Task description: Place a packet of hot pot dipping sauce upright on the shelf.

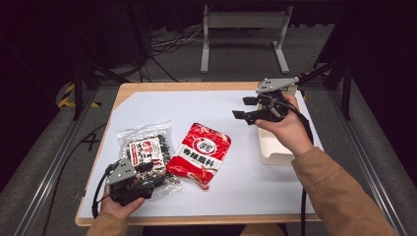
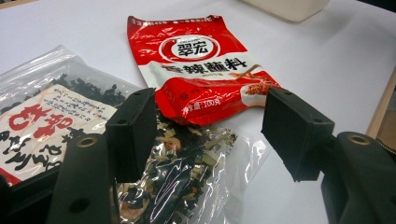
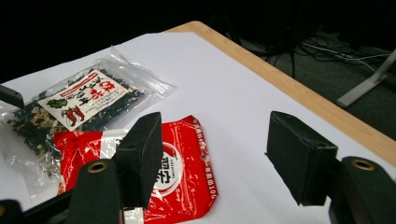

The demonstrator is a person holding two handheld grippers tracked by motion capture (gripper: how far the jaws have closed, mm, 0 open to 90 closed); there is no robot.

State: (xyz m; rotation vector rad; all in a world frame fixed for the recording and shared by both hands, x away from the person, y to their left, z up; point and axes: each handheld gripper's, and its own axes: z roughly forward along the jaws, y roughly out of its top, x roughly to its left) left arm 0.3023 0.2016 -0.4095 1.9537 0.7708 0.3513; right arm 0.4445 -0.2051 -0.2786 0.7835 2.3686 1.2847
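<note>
On the worktop (image 1: pixel 147 101), the left gripper (image 2: pixel 210 135) rests with jaws wide open and empty over the clear bag (image 1: pixel 147 150), ready to grip. The right gripper (image 1: pixel 248 108), jaws open and empty, hangs above the red pouch (image 1: pixel 200 154), aimed toward it.

Glossy red plastic packet (image 2: pixel 198 65); crinkly clear bag (image 2: pixel 88 126); matt white table cover (image 1: pixel 206 105).

Red pouch (image 2: pixel 201 65) with "翠宏" in a white oval, large "香辣蘸料" below it, "100克" near the lower edge (small print), clear bag (image 2: pixel 56 121) with a white label in red and black characters too blurred to read
</note>
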